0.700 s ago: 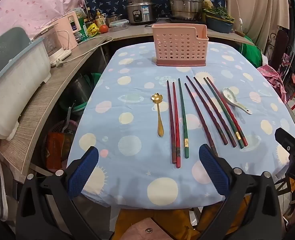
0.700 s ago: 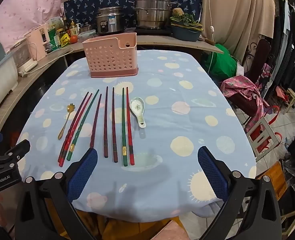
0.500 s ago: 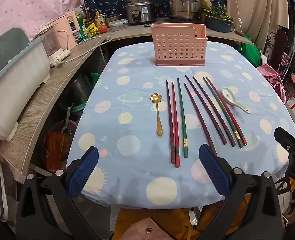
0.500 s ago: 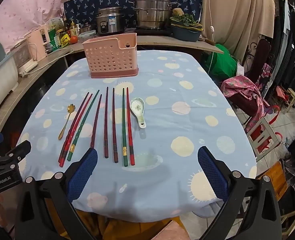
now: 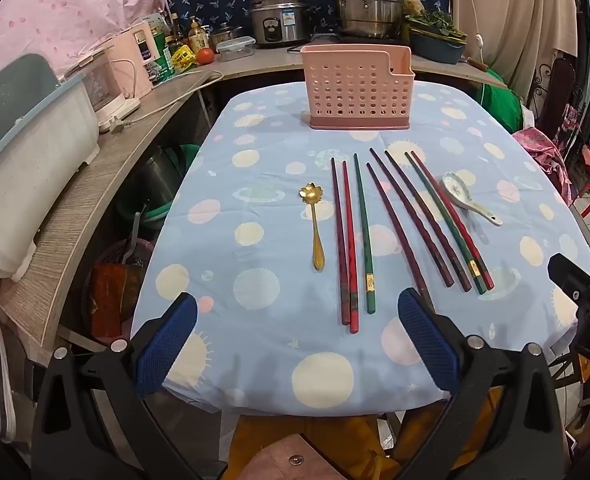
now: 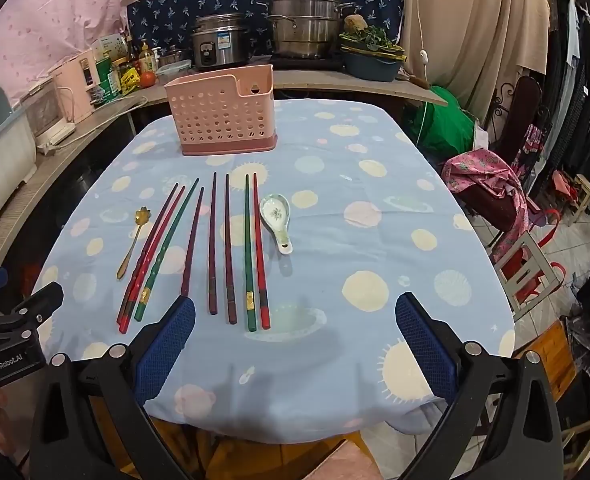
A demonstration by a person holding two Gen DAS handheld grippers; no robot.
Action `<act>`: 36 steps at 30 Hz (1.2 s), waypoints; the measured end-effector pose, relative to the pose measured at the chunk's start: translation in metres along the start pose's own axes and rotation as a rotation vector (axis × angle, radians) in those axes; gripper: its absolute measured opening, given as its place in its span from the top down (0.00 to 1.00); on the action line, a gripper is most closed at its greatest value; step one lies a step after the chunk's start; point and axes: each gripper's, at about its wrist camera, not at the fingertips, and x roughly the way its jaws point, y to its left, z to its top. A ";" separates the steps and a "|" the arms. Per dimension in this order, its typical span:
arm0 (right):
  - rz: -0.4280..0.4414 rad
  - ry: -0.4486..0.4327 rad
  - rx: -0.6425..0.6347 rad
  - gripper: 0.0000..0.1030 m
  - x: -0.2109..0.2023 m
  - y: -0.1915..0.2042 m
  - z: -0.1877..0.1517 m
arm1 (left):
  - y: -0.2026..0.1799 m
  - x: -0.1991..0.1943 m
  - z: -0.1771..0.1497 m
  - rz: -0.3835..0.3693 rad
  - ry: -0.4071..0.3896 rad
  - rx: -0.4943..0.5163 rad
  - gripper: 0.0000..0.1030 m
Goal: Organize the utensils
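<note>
A pink perforated utensil holder [image 5: 357, 88] [image 6: 223, 114] stands upright at the far end of the table. In front of it lie several red, green and dark brown chopsticks [image 5: 365, 232] [image 6: 213, 244] in a rough row. Left of them lies a gold flower-bowled spoon [image 5: 315, 224] [image 6: 133, 240]. To their right is a white ceramic soup spoon [image 5: 467, 198] [image 6: 277, 218]. My left gripper [image 5: 297, 320] hovers open over the near edge, by the chopsticks' near ends. My right gripper [image 6: 295, 320] is open too, just right of the chopsticks' near ends. Neither holds anything.
The table wears a blue spotted cloth [image 5: 255, 288] [image 6: 375, 240]. A wooden counter [image 5: 75, 208] runs along the left with appliances and a white bin [image 5: 27, 168]. A rice cooker [image 5: 279, 18] and steamer pot [image 5: 369, 0] stand behind. A chair with pink cloth [image 6: 491, 184] stands right.
</note>
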 end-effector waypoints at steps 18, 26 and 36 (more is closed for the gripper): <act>0.003 0.001 0.002 0.07 0.000 0.000 0.000 | -0.003 0.000 -0.002 -0.004 0.000 0.001 0.07; 0.004 0.001 0.003 0.07 0.000 -0.001 -0.001 | -0.002 0.000 -0.002 -0.004 0.001 -0.001 0.07; 0.005 0.002 0.003 0.07 0.000 0.000 -0.001 | -0.002 0.000 -0.002 -0.004 0.001 -0.001 0.07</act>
